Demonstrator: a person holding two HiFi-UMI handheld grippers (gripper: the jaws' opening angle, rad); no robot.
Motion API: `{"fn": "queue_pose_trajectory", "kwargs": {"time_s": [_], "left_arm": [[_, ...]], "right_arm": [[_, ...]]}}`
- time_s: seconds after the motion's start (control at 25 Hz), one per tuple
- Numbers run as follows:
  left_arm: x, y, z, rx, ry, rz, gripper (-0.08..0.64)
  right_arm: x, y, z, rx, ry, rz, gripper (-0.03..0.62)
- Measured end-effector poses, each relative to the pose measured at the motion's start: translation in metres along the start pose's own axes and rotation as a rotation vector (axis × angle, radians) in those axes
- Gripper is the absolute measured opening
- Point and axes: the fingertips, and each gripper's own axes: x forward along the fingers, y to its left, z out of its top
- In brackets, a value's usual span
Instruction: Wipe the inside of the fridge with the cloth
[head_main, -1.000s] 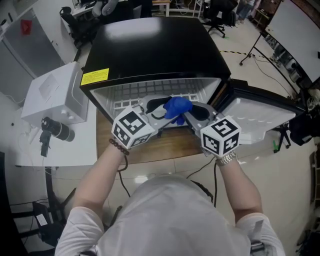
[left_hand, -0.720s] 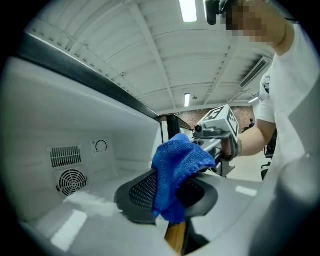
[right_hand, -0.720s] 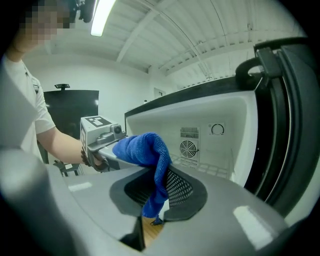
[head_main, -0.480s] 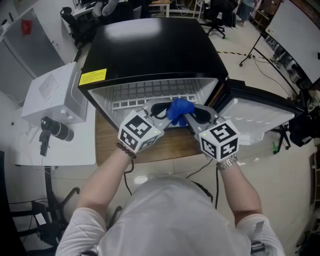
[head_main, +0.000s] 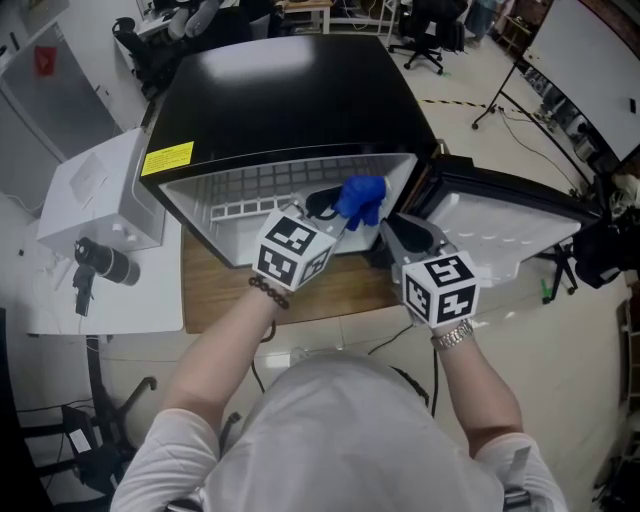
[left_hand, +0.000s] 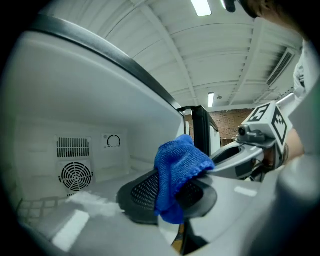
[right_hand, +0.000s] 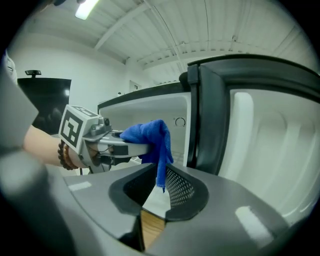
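Observation:
The blue cloth (head_main: 360, 200) is bunched at the mouth of the open black fridge (head_main: 290, 90). My left gripper (head_main: 340, 215) is shut on it; its jaws have just been closing, and the cloth (left_hand: 177, 172) is pinched between them and droops over them. My right gripper (head_main: 388, 225) sits just right of the cloth, by the door hinge. Its jaws have just been opening and stand apart. In the right gripper view only a hanging corner of the cloth (right_hand: 159, 150) dangles above the gap of the right gripper (right_hand: 155, 187), untouched by the pads.
The fridge door (head_main: 510, 225) hangs open to the right. Inside are white walls, a round fan grille (left_hand: 75, 175) and a dial (left_hand: 114, 141). The fridge stands on a wooden board (head_main: 300, 290). A white box (head_main: 100, 190) sits to its left.
The cloth passed from the right gripper to the left: the left jaws closed on it, the right jaws opened and drew back. The left gripper carried the cloth toward the fridge opening.

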Motion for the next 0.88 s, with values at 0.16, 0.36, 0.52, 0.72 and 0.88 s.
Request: {"fn": "queue_pose_trajectory", "kwargs": {"time_s": [0.16, 0.36, 0.52, 0.72, 0.88], "left_arm": [[0.022, -0.004, -0.002, -0.008, 0.027, 0.017, 0.072], [0.047, -0.002, -0.004, -0.025, 0.042, 0.069, 0.072], [0.061, 0.008, -0.002, -0.037, 0.047, 0.137, 0.071], [0.071, 0.024, -0.002, -0.047, 0.058, 0.216, 0.071], [0.078, 0.037, -0.001, -0.048, 0.061, 0.271, 0.071]], "right_arm": [[-0.014, -0.003, -0.007, -0.012, 0.007, 0.021, 0.058], [-0.03, -0.008, -0.009, -0.034, -0.01, 0.039, 0.058], [-0.04, -0.01, -0.008, -0.046, -0.024, 0.057, 0.058], [-0.05, -0.008, -0.008, -0.059, -0.04, 0.092, 0.058], [-0.052, -0.004, -0.005, -0.067, -0.054, 0.124, 0.058]]}}
